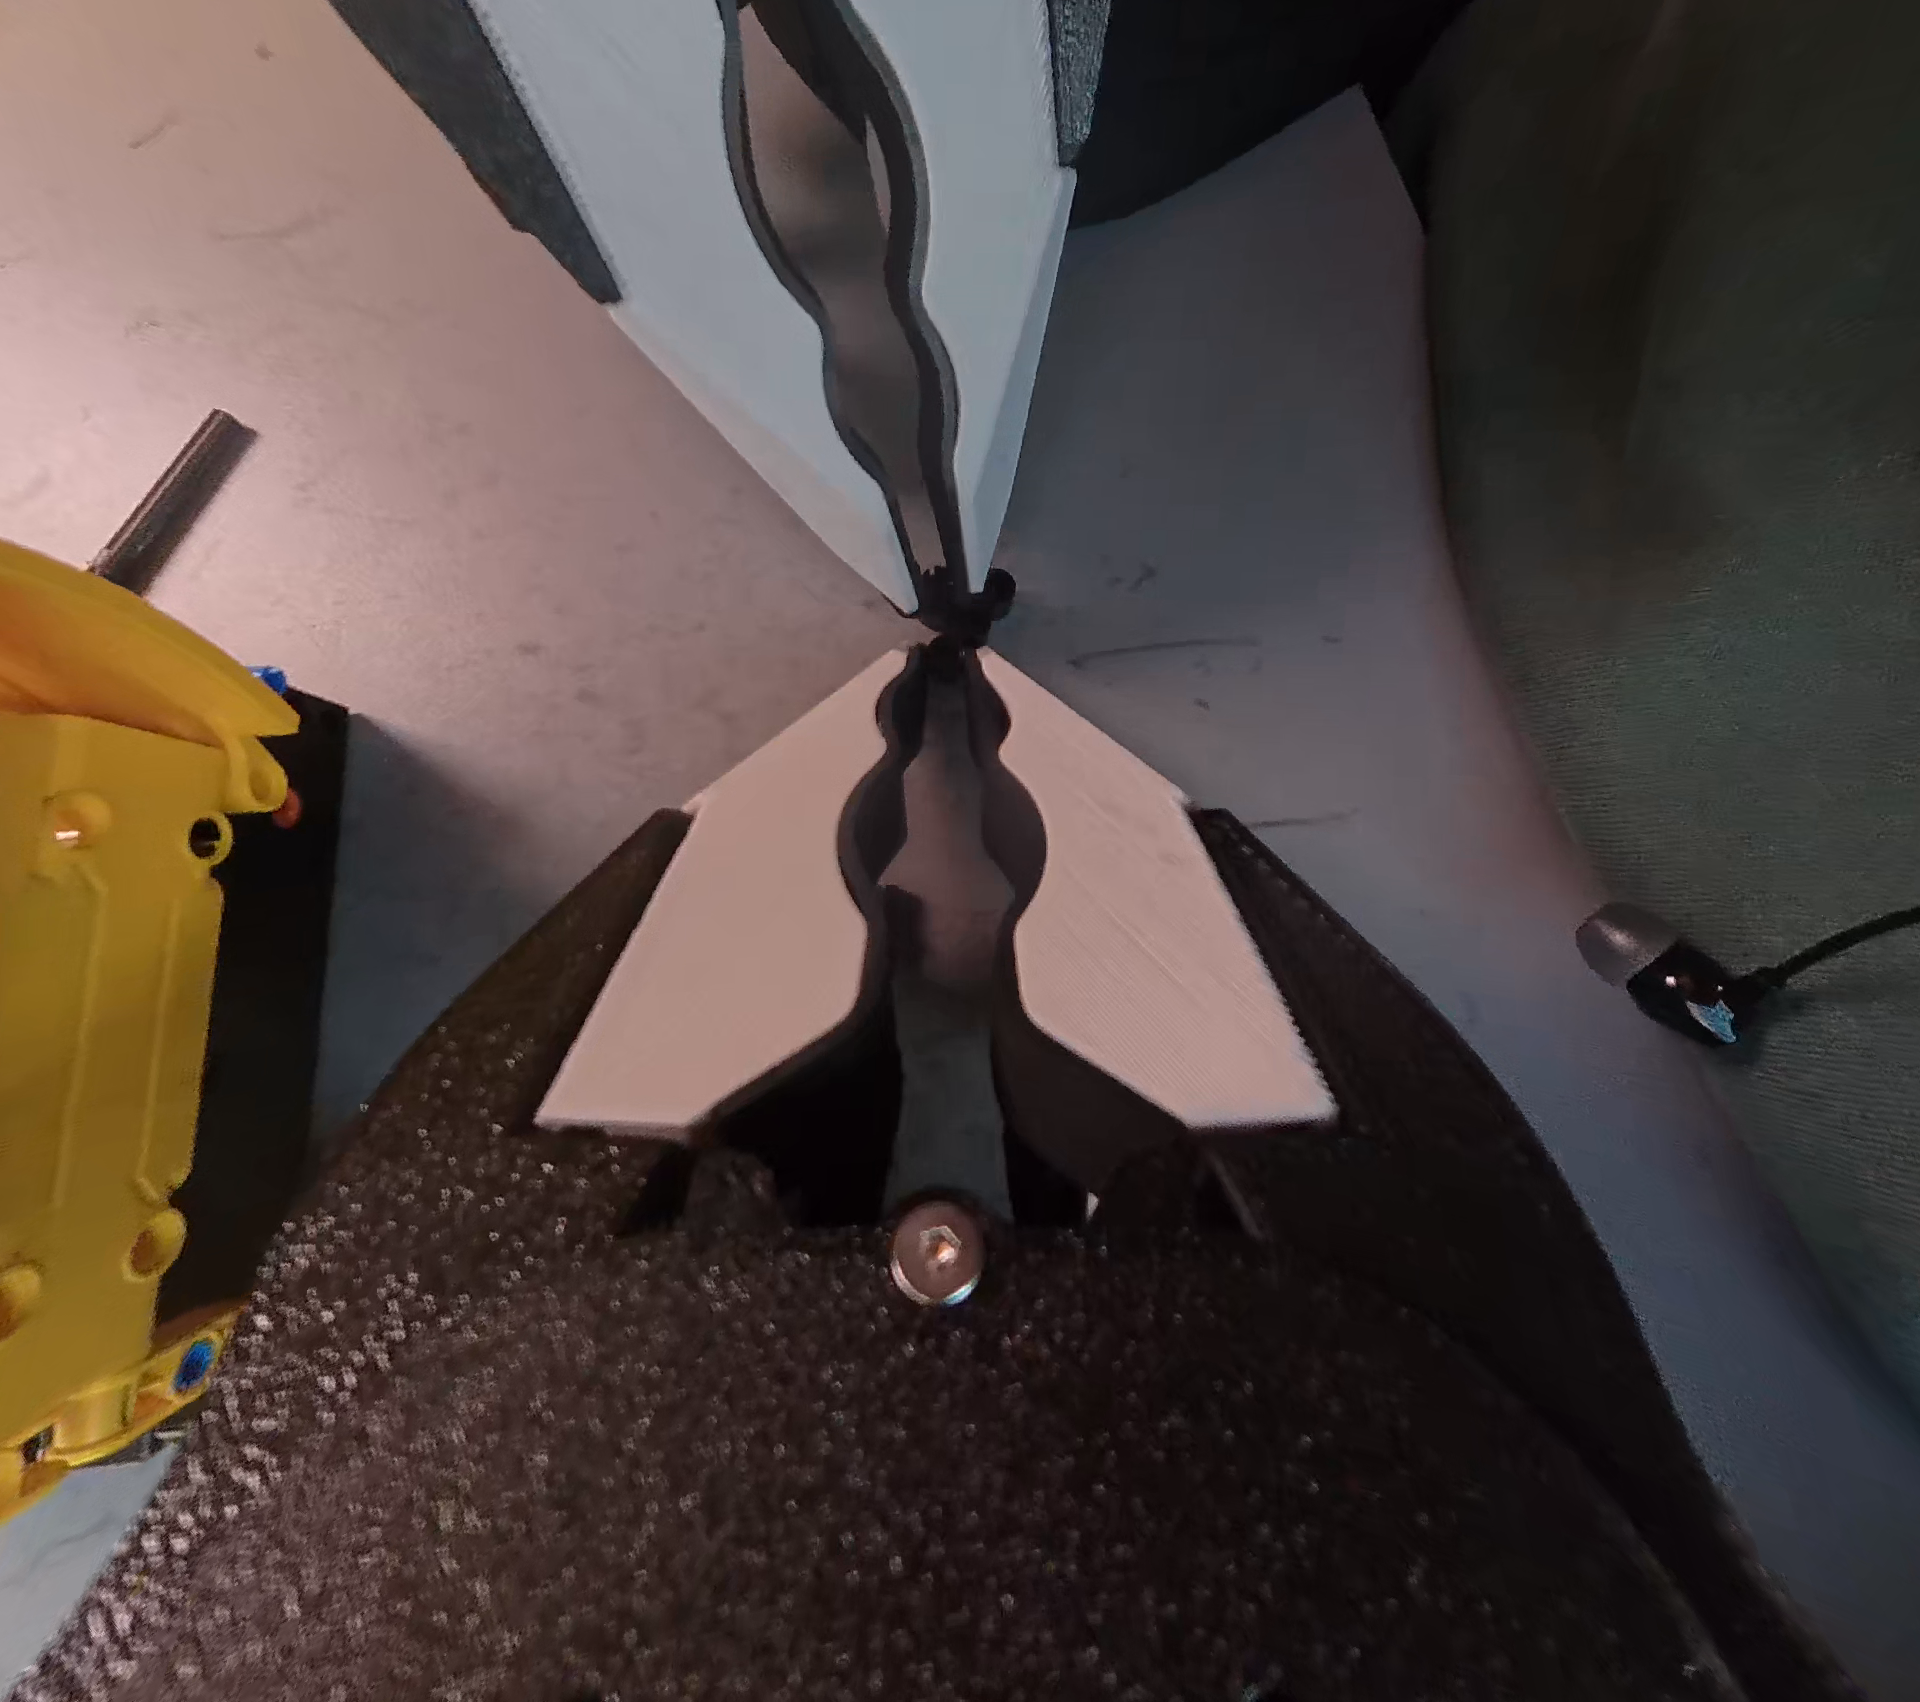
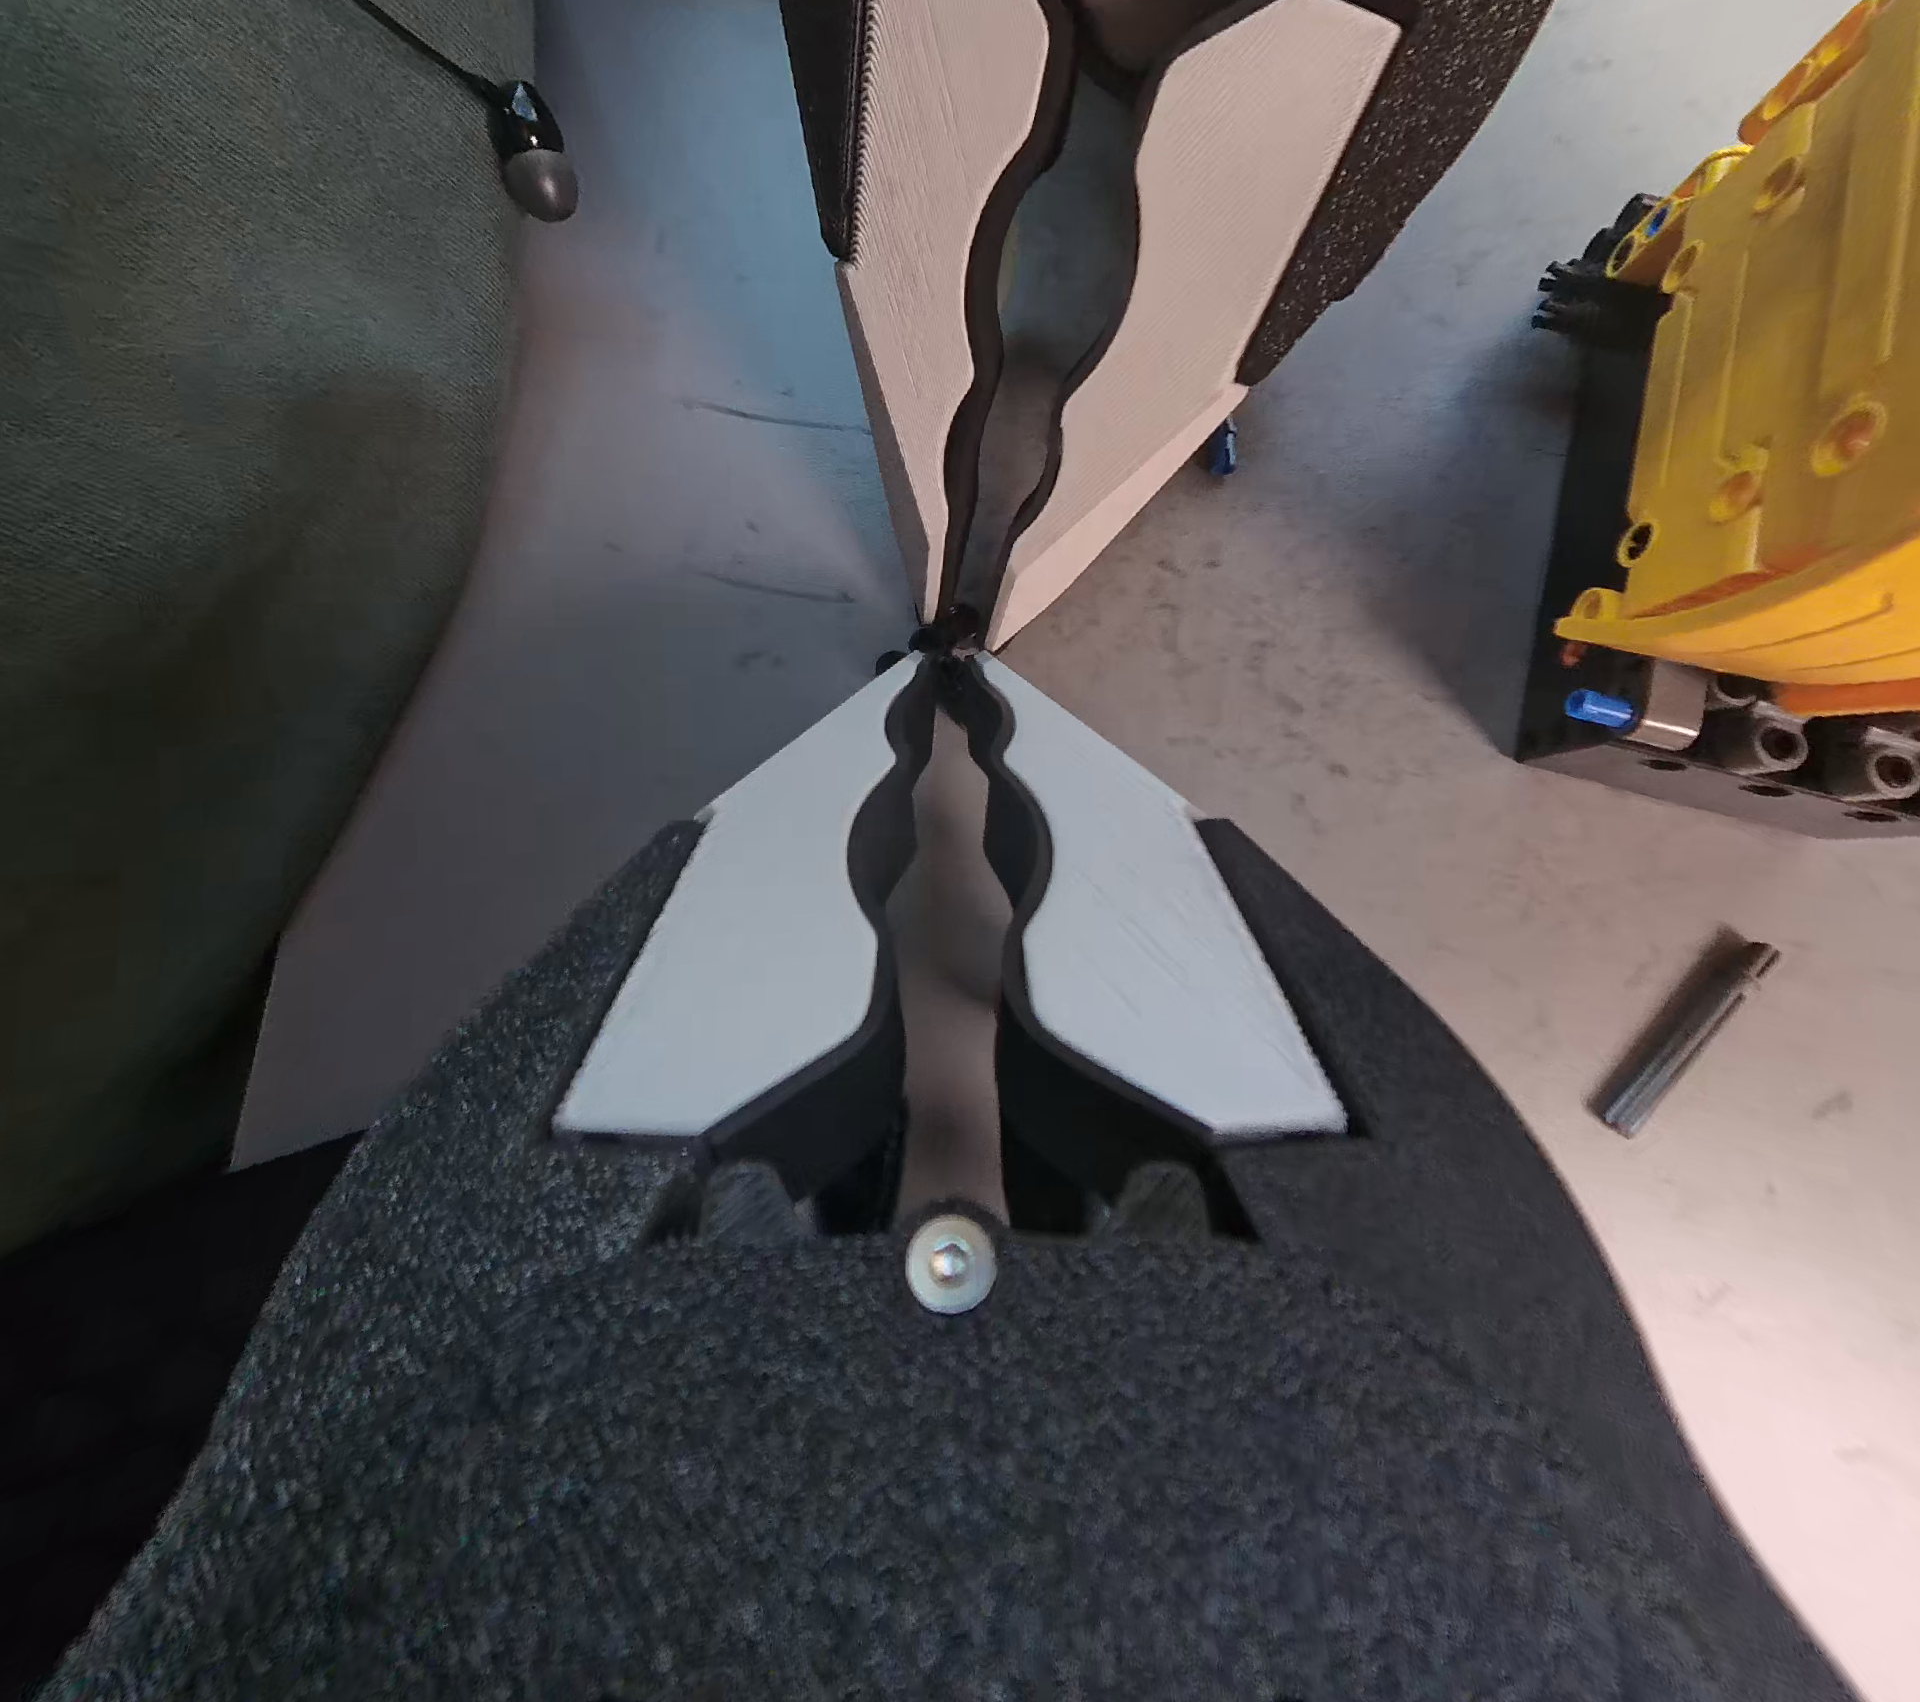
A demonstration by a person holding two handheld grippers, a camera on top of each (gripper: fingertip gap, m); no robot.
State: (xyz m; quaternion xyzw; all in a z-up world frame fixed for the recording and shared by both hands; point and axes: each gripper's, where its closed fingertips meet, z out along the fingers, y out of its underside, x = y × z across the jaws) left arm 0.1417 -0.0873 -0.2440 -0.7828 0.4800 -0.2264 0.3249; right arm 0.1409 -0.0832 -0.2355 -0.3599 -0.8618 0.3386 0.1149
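Pale scuffed tabletop (image 1: 343,322) fills both views, green-grey fabric (image 1: 1704,405) along one side. I see the left gripper (image 1: 940,644) and right gripper (image 2: 935,660) meeting tip to tip at frame centre, both pinched nearly closed on one small black part (image 1: 961,608); I can't tell what kind of part it is. In the left wrist view the right gripper enters from the top; in the right wrist view the left gripper does. Yellow brick-built model (image 2: 1766,405) on a black base sits at the right edge of the right wrist view, well apart from the tips. Dark rod (image 2: 1683,1029) lies loose on the table, lower right of that view.
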